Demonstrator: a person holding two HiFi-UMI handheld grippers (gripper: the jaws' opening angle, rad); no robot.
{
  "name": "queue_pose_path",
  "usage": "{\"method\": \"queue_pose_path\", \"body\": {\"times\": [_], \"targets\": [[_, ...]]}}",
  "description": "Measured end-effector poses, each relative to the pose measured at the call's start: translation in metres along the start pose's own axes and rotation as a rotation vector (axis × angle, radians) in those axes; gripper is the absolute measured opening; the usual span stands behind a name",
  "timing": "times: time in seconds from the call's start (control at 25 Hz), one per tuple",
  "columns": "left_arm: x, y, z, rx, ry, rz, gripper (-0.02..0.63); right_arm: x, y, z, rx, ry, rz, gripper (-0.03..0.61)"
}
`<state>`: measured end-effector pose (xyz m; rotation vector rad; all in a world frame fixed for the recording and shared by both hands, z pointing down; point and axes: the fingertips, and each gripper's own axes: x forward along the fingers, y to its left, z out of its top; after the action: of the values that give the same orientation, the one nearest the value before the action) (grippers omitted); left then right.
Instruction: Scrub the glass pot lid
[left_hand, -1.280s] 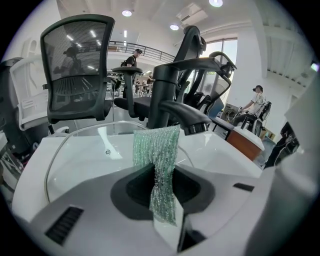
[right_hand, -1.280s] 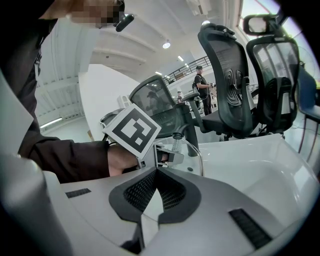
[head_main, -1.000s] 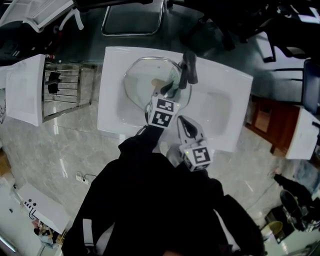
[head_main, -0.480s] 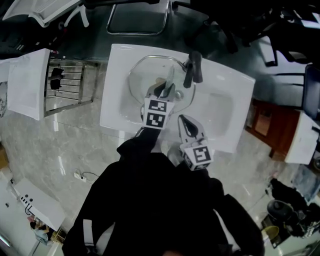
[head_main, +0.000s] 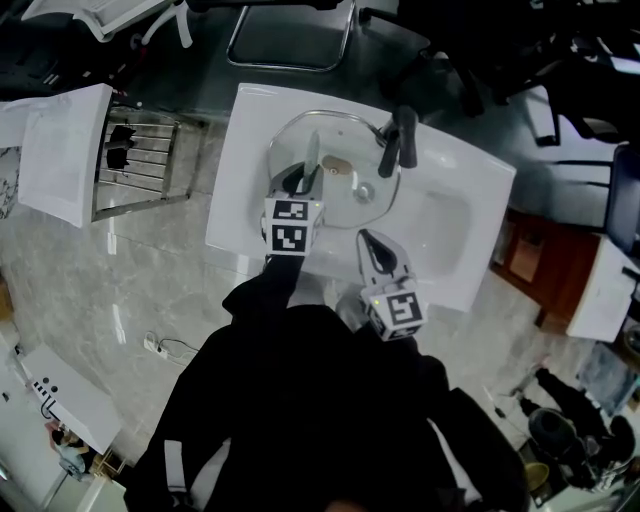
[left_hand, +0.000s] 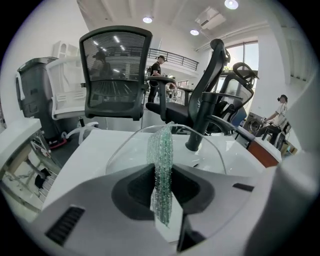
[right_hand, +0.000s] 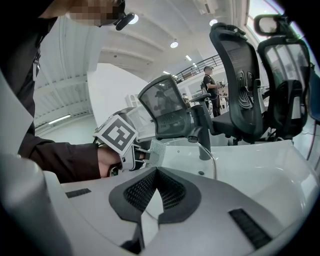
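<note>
Behind lid: faucet & chairs

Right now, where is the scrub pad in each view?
Head view: upper centre, the scrub pad sticks out of the left gripper over the glass pot lid.
Left gripper view: the pad stands dead centre, clamped between the jaws.
Right gripper view: the pad is left of centre, at the left gripper's tip.
Shared landmark: the black faucet, right of the pad everywhere.

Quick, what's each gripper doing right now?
Left gripper: closed on the scrubber.
Right gripper: closed, apparently on the rim of the lid.
</note>
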<state>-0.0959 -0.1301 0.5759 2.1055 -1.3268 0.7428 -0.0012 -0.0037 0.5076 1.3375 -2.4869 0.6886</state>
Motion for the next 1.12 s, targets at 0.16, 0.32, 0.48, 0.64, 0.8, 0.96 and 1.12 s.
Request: {"method": "queue_pose_path", "body": {"times": [0.16, 0.32, 0.48, 0.64, 0.8, 0.96, 1.12], "targets": [[-0.005, 0.025, -0.009, -0.024, 0.012, 0.065, 0.077, 0.002, 0.001, 0.001, -0.006, 0.003, 0.01, 0.003], [-0.011, 0.045, -0.017, -0.023, 0.028, 0.126, 0.077, 0.001, -0.001, 0.003, -0.007, 0.007, 0.012, 0.003], [-0.017, 0.063, -0.026, 0.005, 0.049, 0.199, 0.077, 0.003, 0.0, 0.002, -0.009, 0.011, 0.018, 0.003], [-0.01, 0.072, -0.042, -0.017, 0.08, 0.215, 0.075, 0.008, 0.004, -0.001, -0.017, 0.019, 0.03, 0.003], [0.0, 0.069, -0.05, -0.028, 0.101, 0.203, 0.075, 0.011, 0.009, -0.003, -0.031, 0.029, 0.042, 0.003], [0.009, 0.066, -0.049, -0.037, 0.1, 0.182, 0.075, 0.012, 0.005, -0.005, -0.015, 0.038, 0.034, 0.003], [0.014, 0.064, -0.052, -0.043, 0.108, 0.163, 0.076, 0.014, 0.001, -0.007, -0.008, 0.043, 0.024, 0.003]]}}
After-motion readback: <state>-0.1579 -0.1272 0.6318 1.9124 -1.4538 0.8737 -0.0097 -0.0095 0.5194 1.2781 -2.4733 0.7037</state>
